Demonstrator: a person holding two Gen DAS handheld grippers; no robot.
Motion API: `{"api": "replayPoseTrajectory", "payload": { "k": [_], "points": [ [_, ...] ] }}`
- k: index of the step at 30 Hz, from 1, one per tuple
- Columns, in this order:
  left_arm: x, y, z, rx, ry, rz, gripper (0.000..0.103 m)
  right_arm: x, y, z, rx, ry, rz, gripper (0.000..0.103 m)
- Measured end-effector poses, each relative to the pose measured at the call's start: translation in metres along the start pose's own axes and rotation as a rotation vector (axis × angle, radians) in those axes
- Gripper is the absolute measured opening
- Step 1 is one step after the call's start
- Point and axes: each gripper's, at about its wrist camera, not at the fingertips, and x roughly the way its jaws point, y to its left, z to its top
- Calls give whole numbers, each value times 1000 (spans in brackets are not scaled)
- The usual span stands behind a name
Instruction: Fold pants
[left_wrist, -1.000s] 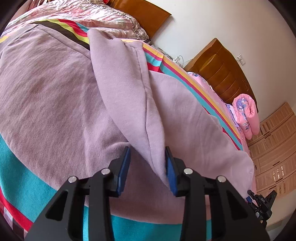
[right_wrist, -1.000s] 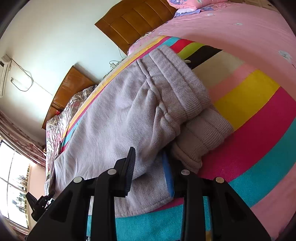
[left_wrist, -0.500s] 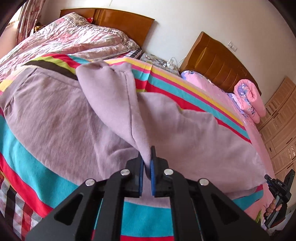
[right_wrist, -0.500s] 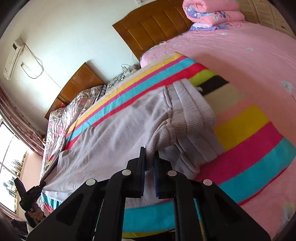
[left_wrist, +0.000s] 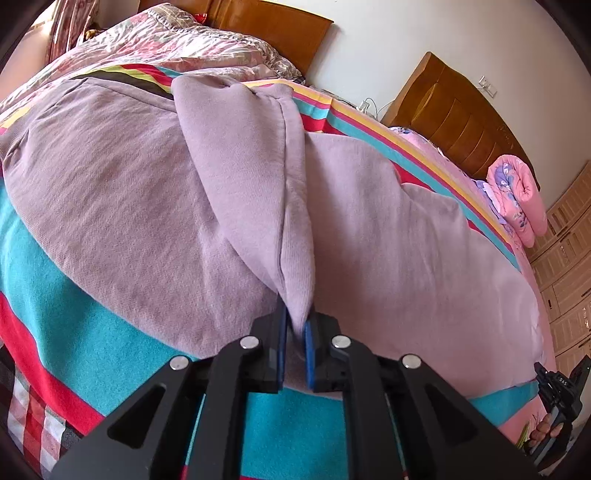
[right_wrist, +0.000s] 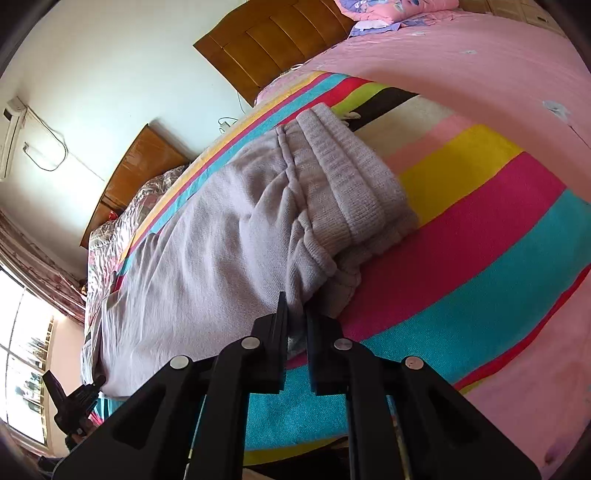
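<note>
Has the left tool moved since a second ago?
Yes. The left tool, open then, has closed on the pants and pulled back: the wooden headboard sits lower and fuller in its view.

Left wrist view: low and close over the lilac pants (left_wrist: 147, 192) on the striped blanket (left_wrist: 74, 325), facing across the bed toward two wooden headboards (left_wrist: 461, 122) and the white wall. Right wrist view: equally near, at the ribbed waistband (right_wrist: 354, 184), tilted, facing the same wall, window at left. Shared by both: pants, blanket, headboards, each opposite gripper at the frame edge.
</note>
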Motion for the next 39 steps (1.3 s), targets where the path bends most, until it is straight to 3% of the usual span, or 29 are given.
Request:
{"api": "replayPoseTrajectory", "payload": {
  "k": [2,4,6,7,8,9,10,13,16,20,23,26,27,28,30,31,33,36,39],
  "points": [
    [-1,-2,1,-5,2,-5,16,-4,6,2,-12,0,-3,18],
    [-3,-6,3,7,-2,-3,38,-7,9,-2,-14,9,12,35],
    [-6,-10,5,3,-11,-12,55,-5,12,-8,8,37,55,45],
    [-7,-12,5,2,-14,-14,57,-3,13,-11,0,42,57,45],
    [-6,-15,5,8,-12,-8,56,-2,15,-13,-16,33,47,45],
    [-5,-17,4,17,-6,0,31,-1,15,-13,-22,22,36,43],
    [-3,-19,3,29,2,22,8,-1,14,-12,-13,12,13,28],
    [-13,-20,0,40,-43,21,5,-2,10,-9,1,9,10,12],
    [-34,-26,-4,68,-89,27,5,-1,14,-9,-34,14,-19,12],
    [-10,-13,-16,28,-10,56,5,3,11,-9,-25,18,-26,10],
    [-11,-12,-16,37,-29,45,6,2,12,-7,-28,23,-30,10],
    [-10,-9,-14,29,-25,38,12,2,12,-5,-27,31,-29,10],
    [-12,-9,-14,31,-31,46,19,-1,12,-5,-26,32,-30,13],
    [-18,-7,-13,21,-54,67,36,-7,13,-3,-23,26,-46,22],
    [-40,-7,-9,4,-146,141,53,-26,17,2,-43,-24,-102,37],
    [-53,-12,-5,17,-203,177,57,-36,22,6,-71,-63,-113,41],
    [-69,-35,11,108,-264,174,61,-47,38,19,-147,-126,-122,41],
    [-52,-93,42,290,-204,68,63,-33,73,43,-294,-142,-100,41],
    [-3,-156,60,427,-90,-26,67,14,106,67,-433,-64,-123,41]
  ]
}}
